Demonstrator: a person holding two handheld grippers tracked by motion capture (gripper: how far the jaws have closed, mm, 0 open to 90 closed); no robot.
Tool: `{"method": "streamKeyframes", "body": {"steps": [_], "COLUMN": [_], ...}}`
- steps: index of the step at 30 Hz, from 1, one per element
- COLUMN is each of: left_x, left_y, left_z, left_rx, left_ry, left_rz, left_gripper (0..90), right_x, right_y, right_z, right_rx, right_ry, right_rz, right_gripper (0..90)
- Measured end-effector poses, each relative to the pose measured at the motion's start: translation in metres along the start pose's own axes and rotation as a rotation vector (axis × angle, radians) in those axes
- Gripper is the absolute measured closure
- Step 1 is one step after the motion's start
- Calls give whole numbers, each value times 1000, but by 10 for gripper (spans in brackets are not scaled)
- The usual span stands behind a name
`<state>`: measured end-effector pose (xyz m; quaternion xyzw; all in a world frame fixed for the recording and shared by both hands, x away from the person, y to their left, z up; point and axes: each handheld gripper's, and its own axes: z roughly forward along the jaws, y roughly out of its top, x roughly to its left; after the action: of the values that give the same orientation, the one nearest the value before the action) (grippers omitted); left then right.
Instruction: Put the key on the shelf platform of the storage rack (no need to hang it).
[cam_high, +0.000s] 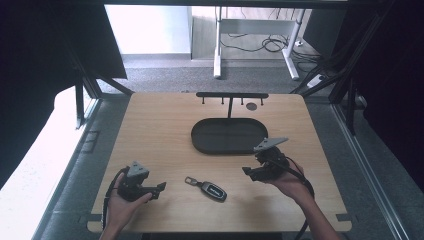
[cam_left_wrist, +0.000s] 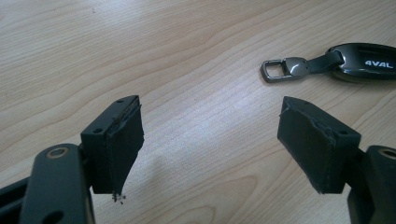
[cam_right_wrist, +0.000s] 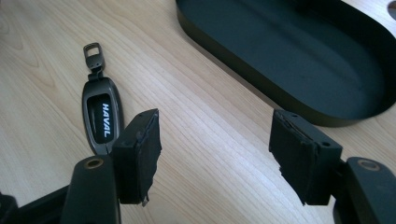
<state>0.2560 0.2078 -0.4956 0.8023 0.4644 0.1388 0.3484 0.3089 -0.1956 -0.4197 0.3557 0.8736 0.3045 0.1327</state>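
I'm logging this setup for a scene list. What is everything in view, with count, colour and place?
Car key fob: one, dark grey with a metal clasp, near table edge between the claws, untouched.
Oval tray: one, black, table centre.
Hook rack: one, black, upright behind the tray.
Table: one, light wood.
Desk legs: white, on the grey carpet beyond, with cables.
Left claw: one, black, open over bare wood left of the fob.
Right claw: one, black, open, nothing between its jaws, right of the fob.
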Motion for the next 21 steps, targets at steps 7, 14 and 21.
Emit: {"method": "streamKeyframes", "body": {"steps": [7, 14, 21], "left_x": [0, 0, 0], "left_y": [0, 0, 0], "left_z": [0, 0, 0], "left_rx": [2, 2, 3], "left_ry": [-2, -1, -2], "left_rz": [1, 1, 2], "left_gripper": [228, 228, 228], "right_x": [8, 16, 24], "right_y": [13, 23, 29], "right_z": [8, 13, 20], "right_rx": [40, 69, 95], "right_ry": [27, 42, 59], "right_rz": [-42, -77, -101], "right_gripper": [348, 351, 353]}}
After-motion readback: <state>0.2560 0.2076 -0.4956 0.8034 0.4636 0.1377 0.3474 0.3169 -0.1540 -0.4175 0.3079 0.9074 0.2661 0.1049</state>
